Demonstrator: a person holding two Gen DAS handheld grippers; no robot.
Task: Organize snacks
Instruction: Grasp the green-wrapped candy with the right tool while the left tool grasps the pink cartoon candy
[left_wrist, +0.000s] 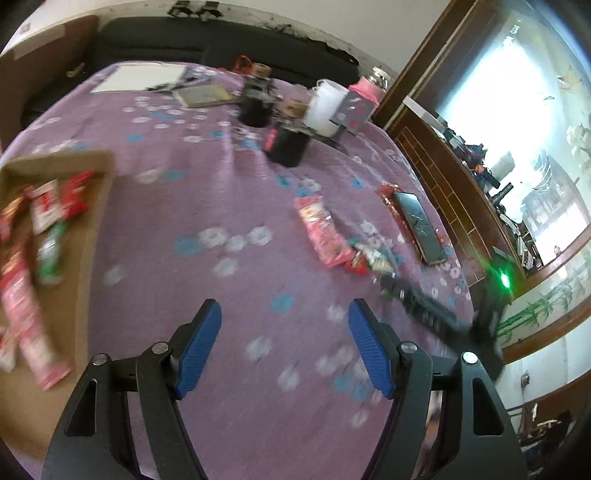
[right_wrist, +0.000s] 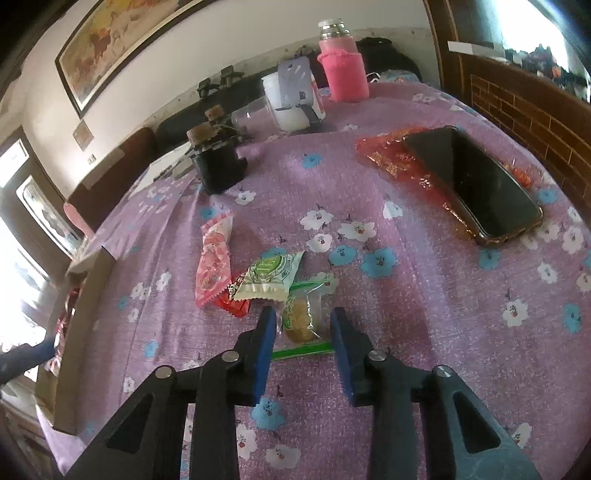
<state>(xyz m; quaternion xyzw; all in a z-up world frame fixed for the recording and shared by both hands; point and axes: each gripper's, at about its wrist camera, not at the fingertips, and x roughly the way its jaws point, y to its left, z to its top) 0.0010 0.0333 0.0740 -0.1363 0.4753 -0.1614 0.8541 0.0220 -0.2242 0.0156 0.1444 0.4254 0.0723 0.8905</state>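
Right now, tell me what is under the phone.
The phone lies on a red foil packet on the purple tablecloth. The packet's edges stick out around it; its middle is covered, so anything more underneath cannot be seen.

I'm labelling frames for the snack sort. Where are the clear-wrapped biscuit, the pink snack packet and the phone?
biscuit (right_wrist: 301, 320): right wrist view, on the cake inside the clear wrapper.
pink packet (right_wrist: 213, 264): right wrist view, middle of the wrapper.
phone (right_wrist: 476, 181): right wrist view, centre of the dark screen.
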